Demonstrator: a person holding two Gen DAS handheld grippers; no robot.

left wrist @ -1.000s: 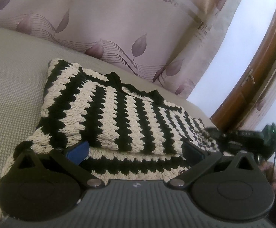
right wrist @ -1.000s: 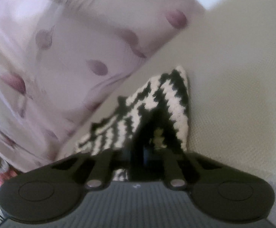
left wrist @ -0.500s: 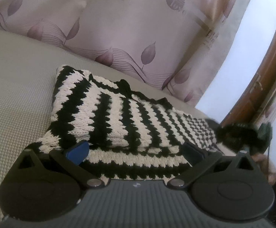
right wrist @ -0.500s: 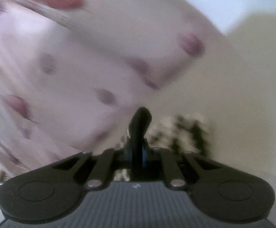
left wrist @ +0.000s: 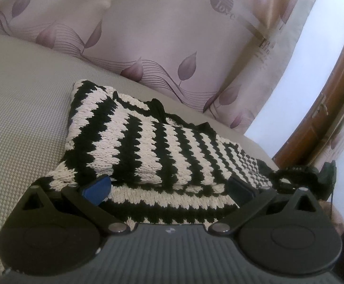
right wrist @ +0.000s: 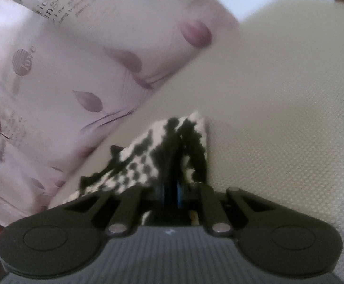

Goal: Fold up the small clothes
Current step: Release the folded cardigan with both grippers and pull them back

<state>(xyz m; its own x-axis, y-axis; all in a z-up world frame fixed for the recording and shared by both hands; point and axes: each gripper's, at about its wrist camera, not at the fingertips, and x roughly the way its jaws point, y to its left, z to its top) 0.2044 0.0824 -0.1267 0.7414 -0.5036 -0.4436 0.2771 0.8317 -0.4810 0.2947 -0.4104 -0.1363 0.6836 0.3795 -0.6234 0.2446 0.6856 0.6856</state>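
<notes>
Left gripper (left wrist: 168, 185) fingers (left wrist: 96, 187) spread wide over sweater (left wrist: 153, 146), near edge. Right gripper (right wrist: 170, 189) pinched on sweater's folded corner. Sweater lies on bed (left wrist: 18, 118) w/ curtain (left wrist: 172, 35) behind.

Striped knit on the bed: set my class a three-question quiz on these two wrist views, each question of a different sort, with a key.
1. True or false: the left gripper has its jaws spread wide, with the striped knit lying between them.
2. Multiple choice: the right gripper is A) wide open above the bed cover; B) shut on a fold of the knit; C) gripping the curtain.
3. Fill in: the curtain behind the bed is printed with purple ____.

Key: 1 true; 2 B; 3 leaves.
</notes>
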